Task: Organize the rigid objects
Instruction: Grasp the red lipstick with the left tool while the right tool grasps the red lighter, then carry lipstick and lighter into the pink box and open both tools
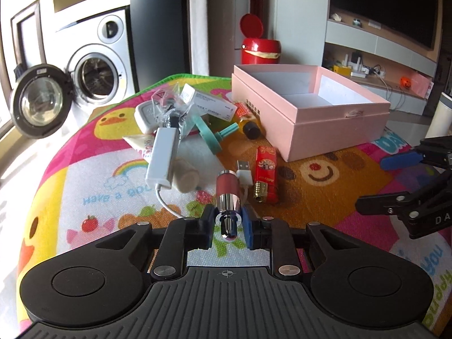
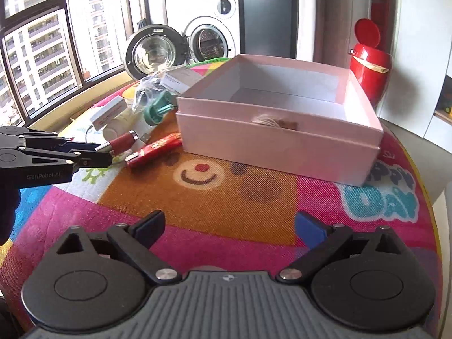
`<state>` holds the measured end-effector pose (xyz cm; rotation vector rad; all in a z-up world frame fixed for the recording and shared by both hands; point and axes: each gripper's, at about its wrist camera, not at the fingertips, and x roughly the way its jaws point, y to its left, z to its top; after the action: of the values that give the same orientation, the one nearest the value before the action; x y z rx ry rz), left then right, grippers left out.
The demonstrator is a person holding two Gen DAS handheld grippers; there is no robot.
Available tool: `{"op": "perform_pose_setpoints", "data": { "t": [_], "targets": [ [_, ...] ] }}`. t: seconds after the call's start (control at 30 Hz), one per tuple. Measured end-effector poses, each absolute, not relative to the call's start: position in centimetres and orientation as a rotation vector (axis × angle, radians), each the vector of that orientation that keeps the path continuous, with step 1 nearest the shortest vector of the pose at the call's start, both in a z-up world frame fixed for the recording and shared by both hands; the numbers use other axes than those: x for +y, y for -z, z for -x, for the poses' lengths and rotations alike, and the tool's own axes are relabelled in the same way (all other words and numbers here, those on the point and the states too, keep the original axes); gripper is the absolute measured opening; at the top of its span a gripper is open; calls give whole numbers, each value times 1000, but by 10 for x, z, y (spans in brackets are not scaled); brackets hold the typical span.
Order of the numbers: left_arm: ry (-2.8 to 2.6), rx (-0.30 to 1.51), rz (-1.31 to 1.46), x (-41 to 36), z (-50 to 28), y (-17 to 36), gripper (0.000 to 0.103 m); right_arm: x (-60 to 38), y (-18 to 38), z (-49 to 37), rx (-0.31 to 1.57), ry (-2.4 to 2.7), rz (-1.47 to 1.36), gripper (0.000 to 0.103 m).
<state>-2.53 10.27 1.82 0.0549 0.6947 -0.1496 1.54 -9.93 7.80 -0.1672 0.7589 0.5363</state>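
Chrome-and-maroon cylindrical lipstick tube (image 1: 226, 197): your left gripper (image 1: 227, 227) is clamping its shiny metal end above the colourful cartoon mat (image 1: 310, 186), while your right gripper (image 2: 228, 228) is hanging open, empty, near the pink cardboard box (image 2: 276, 144).

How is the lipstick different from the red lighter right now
The lipstick is a round tube, dark red and chrome; the lighter is flat, bright red and printed. The lipstick sits clamped in the left gripper; the lighter lies free on the mat. Both are small and lie near the pink box.
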Motion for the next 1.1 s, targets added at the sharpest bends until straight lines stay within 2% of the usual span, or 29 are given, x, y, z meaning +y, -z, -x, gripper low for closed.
{"op": "perform_pose_setpoints", "data": {
  "t": [0.03,0.07,0.1,0.37,0.5,0.57,0.7,0.83,0.93,1.03,1.1],
  "targets": [
    [160,707,-51,104,32,-19,24,-86,-80,-16,758,-570,182,74],
    [177,726,-52,106,40,-19,24,-74,-81,-18,759,-597,179,60],
    [194,744,-58,107,47,-19,24,-61,-83,-21,762,-620,162,55],
    [229,746,23,113,60,-23,24,-4,-77,-61,837,-589,83,54],
    [223,723,62,111,54,-25,25,-15,-78,-53,836,-599,114,26],
    [223,725,50,106,51,-23,25,-31,-79,-46,848,-610,127,23],
    [226,742,24,93,45,-15,27,-72,-83,-27,850,-577,180,23],
    [211,719,12,84,44,-12,27,-104,-81,-7,755,-448,333,23],
    [228,712,13,77,44,-11,27,-115,-81,-8,730,-425,365,27],
    [226,724,23,74,42,-12,28,-109,-84,-15,700,-497,328,40],
    [221,738,33,74,42,-12,28,-102,-84,-25,661,-500,330,53]
  ]
}}
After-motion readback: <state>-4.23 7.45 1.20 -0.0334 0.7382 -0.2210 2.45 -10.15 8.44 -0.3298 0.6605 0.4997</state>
